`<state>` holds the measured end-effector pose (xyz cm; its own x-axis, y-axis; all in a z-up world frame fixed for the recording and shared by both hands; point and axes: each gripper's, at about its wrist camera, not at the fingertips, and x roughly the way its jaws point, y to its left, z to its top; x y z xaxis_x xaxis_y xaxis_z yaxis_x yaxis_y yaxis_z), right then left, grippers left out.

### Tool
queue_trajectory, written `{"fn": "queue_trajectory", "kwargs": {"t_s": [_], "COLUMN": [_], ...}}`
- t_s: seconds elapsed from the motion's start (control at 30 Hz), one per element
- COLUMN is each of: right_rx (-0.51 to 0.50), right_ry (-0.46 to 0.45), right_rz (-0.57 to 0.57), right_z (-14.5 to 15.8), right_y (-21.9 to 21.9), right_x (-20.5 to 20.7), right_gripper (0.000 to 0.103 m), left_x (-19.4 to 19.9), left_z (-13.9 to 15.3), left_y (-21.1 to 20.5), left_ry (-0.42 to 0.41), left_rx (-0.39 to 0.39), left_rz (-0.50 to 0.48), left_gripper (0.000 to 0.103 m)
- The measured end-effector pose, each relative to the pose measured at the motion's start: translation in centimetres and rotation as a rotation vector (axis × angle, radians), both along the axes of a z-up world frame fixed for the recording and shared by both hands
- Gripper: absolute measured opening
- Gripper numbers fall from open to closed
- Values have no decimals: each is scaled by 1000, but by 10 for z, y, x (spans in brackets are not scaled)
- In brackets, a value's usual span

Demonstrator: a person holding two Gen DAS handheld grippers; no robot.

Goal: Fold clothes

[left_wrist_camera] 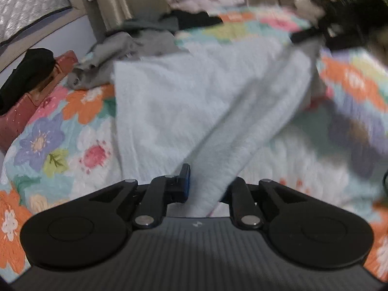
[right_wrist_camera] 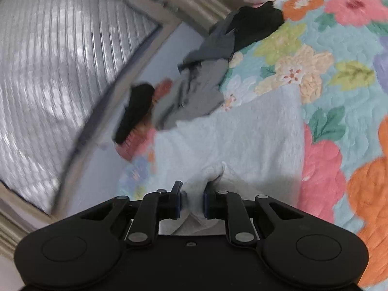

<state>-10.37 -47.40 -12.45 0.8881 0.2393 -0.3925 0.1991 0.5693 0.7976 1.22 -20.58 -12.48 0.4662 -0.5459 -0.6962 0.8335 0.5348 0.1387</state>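
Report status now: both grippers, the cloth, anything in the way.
Left gripper shut on pale blue fleecy cloth. Right gripper shut on same cloth, another edge. Grey crumpled clothes touching its far edge.

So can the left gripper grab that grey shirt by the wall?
Probably not right now: the left gripper is shut on the light blue towel, and the grey shirt lies beyond it.

Soft, even indoor light, moderately bright, with no glare. Strong fisheye bending at the edges of both views, dark vignette in the corners. Motion blur across the upper right of the left wrist view, smearing the flowered quilted bedspread [left_wrist_camera: 351,82]. Blurred streaks over the ribbed silver window covering [right_wrist_camera: 48,72] in the right wrist view. Faint shadow beneath the lifted pale blue fluffy towel [left_wrist_camera: 194,109].
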Motion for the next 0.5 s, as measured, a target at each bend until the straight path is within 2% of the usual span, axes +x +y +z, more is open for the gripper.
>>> {"fn": "queue_trajectory", "kwargs": {"t_s": [0.07, 0.2, 0.3, 0.4, 0.5], "right_rx": [20, -39, -83, -91, -47], "right_ry": [-46, -82, -84, 37, 158], "right_rz": [-45, -104, -143, -153, -144], "right_z": [3, 22, 39, 39, 19], "right_y": [0, -3, -13, -33, -59], "right_x": [-7, -11, -8, 11, 33], "right_gripper": [20, 20, 20, 20, 20], "left_x": [8, 36, 60, 91, 129], "left_z": [13, 41, 55, 50, 25], "left_y": [-6, -37, -70, -105, -137], "left_ry": [-52, -126, -161, -109, 53], "left_rx": [-16, -55, -53, 4, 79], "left_rz": [-1, -10, -45, -92, -90], "left_gripper": [13, 13, 13, 14, 16]}}
